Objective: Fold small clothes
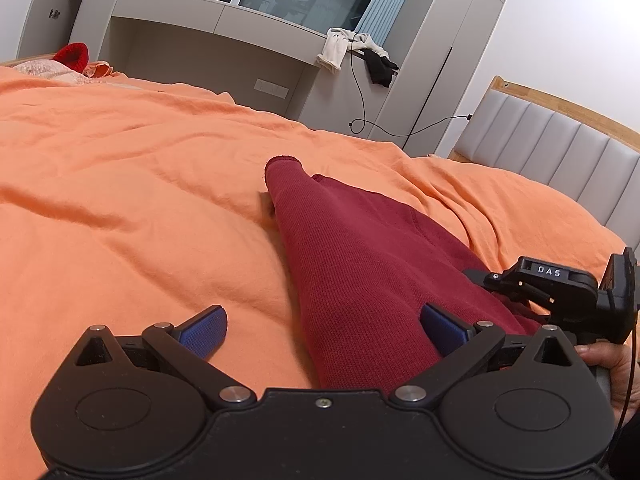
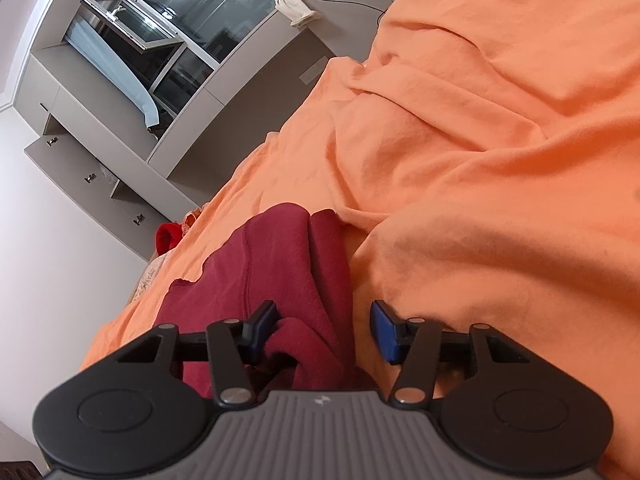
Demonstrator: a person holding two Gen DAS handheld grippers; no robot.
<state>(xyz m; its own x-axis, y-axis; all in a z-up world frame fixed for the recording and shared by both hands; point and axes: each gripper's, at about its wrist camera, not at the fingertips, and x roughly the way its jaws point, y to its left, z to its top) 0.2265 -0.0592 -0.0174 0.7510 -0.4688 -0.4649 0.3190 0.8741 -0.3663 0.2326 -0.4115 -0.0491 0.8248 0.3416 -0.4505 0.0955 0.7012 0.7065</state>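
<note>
A dark red knit garment lies on the orange bed cover, one sleeve pointing away from me. My left gripper is open, its blue pads spread wide over the garment's near end and the cover beside it. In the right wrist view the same garment lies bunched. My right gripper is open, and a fold of the red cloth sits between its jaws by the left pad. The right gripper also shows at the right edge of the left wrist view.
A bright red item and pale cloth lie at the far corner of the bed. A grey padded headboard stands at the right. Grey cabinets with clothes and a dangling cable stand beyond the bed.
</note>
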